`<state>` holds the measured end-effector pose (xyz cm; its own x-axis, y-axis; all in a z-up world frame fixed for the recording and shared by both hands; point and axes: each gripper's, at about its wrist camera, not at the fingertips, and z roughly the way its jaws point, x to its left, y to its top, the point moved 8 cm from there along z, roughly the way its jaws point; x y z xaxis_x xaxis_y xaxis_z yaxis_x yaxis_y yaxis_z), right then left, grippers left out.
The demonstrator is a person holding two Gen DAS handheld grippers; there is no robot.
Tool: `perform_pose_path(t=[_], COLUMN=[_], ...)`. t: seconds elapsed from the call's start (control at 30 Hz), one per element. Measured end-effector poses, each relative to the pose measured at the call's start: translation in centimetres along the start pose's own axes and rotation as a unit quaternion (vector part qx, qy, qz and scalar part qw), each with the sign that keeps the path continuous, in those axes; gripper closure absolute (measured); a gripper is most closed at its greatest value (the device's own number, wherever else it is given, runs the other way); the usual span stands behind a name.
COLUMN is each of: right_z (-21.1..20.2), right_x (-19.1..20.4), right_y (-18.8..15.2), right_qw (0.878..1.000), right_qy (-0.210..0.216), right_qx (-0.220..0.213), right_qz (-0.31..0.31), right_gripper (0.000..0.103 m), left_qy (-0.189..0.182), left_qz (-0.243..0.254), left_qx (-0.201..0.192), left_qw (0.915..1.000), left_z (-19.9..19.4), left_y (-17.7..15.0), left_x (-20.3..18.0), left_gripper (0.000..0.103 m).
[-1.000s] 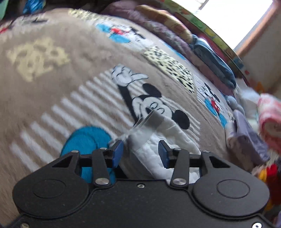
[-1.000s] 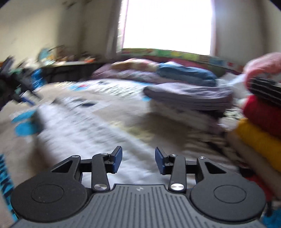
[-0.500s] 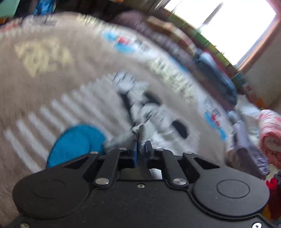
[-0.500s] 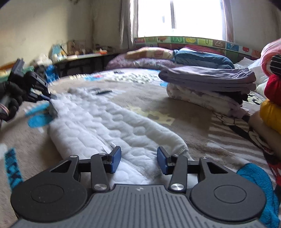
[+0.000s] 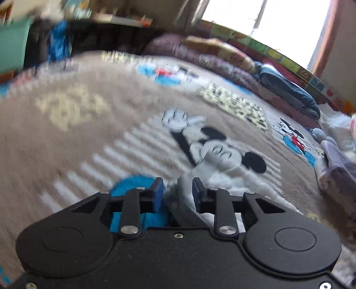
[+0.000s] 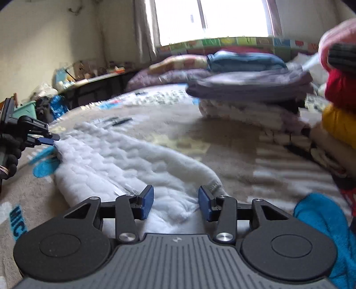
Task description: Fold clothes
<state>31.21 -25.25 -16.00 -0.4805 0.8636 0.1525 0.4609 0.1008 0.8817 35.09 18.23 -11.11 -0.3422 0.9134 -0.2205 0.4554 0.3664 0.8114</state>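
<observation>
Both grippers spread over the white quilted garment [image 6: 124,160].
Left gripper [image 5: 177,195] and right gripper [image 6: 175,205] should each pinch one edge squarely before lifting it off the blanket [image 5: 66,137].

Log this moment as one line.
left gripper: open, astride garment end | right gripper: open, over near end | garment: flat on blanket

Beige Mickey Mouse blanket [image 5: 73,142] covers the bed. Window [image 6: 233,17] at the far wall, bright. Colourful bumper strip [image 6: 244,41] under it. Cluttered dark desk [image 6: 89,82] far left, teal box [image 5: 13,46] beside it. Curtain [image 6: 144,29] left of window.
</observation>
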Motion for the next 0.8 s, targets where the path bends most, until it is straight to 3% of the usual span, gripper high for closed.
perform_pose_path(t=[0.17,0.23,0.3,0.37,0.57,0.73,0.8], right_z=[-0.5,0.1,0.5,0.7,-0.2,-2.1,-2.9], right_x=[0.0,-0.5,-1.1,-1.6,-2.4,-4.6,-5.0], right_y=[0.7,0.2,-0.4,-0.8,-0.9,-0.8,-0.7], right_qw=[1.0,1.0,0.999,0.999,0.999,0.997,0.996], right_qy=[-0.007,-0.018,-0.017,-0.014,-0.021,-0.072,-0.078], right_qx=[-0.008,0.01,0.027,0.04,0.033,0.022,0.013], right_qz=[-0.013,-0.013,0.0,0.014,0.024,0.03,0.041], right_gripper=[0.058,0.058,0.057,0.057,0.057,0.058,0.057], left_qy=[-0.096,-0.129,-0.129,-0.099,-0.09,-0.055,-0.058], left_qz=[0.093,0.121,0.132,0.136,0.141,0.107,0.073], left_qx=[0.019,0.035,0.059,0.105,0.096,0.051,0.046], left_qw=[0.9909,0.9837,0.9811,0.9801,0.9812,0.9914,0.9946], left_z=[1.1,2.2,4.3,7.1,6.1,1.5,-0.3], left_y=[-0.6,-1.6,-2.8,-4.7,-4.2,-2.2,-1.6], left_x=[-7.4,-10.1,-11.3,-10.6,-10.4,-7.1,-5.3], left_gripper=[0.076,0.06,0.057,0.053,0.052,0.054,0.054])
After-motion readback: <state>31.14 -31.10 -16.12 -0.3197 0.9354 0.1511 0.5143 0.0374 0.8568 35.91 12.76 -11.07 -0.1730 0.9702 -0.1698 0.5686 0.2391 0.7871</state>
